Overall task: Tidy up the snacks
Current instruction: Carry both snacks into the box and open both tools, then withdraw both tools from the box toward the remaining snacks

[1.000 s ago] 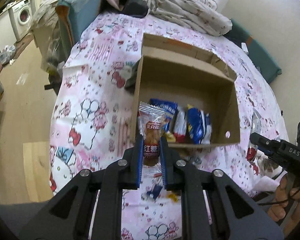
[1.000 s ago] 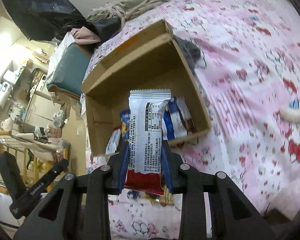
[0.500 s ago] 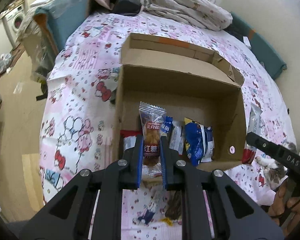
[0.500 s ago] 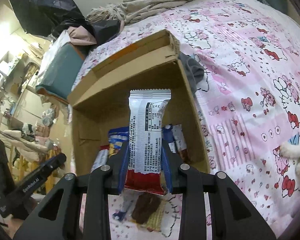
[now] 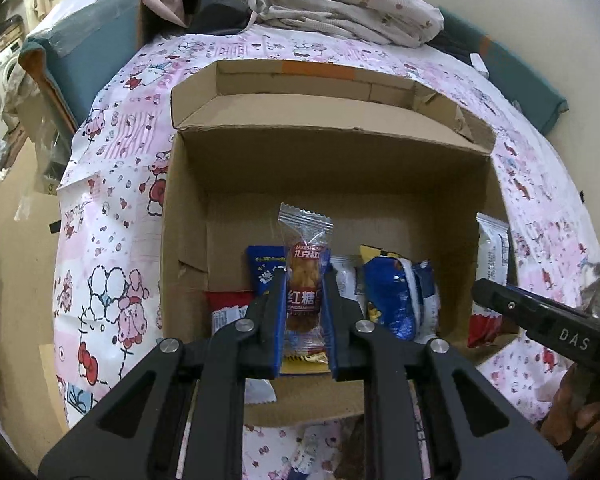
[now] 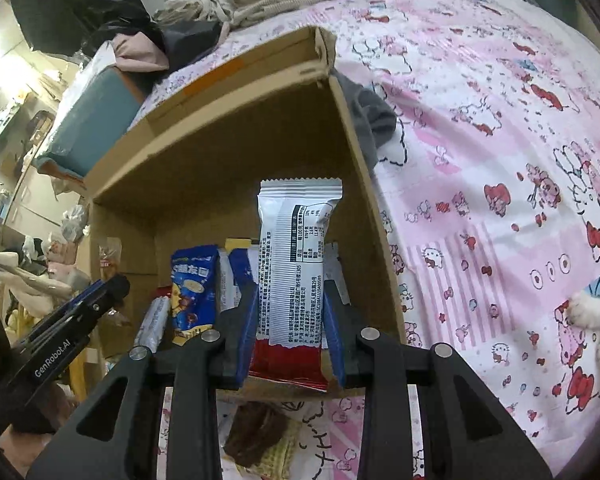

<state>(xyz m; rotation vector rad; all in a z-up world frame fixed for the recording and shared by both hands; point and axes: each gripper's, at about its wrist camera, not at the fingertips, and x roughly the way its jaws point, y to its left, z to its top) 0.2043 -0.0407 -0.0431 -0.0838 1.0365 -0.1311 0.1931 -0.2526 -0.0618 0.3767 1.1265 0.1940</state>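
Both grippers moved over the cardboard box (image 5: 188, 216) rim, jaws clamping brown snack (image 5: 305, 280) and white packet (image 6: 296, 256).

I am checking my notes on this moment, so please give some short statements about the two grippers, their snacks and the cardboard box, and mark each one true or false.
1. The left gripper is shut on a clear-wrapped brown snack. True.
2. The right gripper is open and holds nothing. False: it is shut on a white and red packet.
3. The cardboard box already has several snack packets in it. True: among them is a blue packet.
4. The box stands on a bare wooden floor. False: it stands on a pink cartoon-print sheet.
5. A brown snack lies on the sheet outside the box, near its front wall. True.
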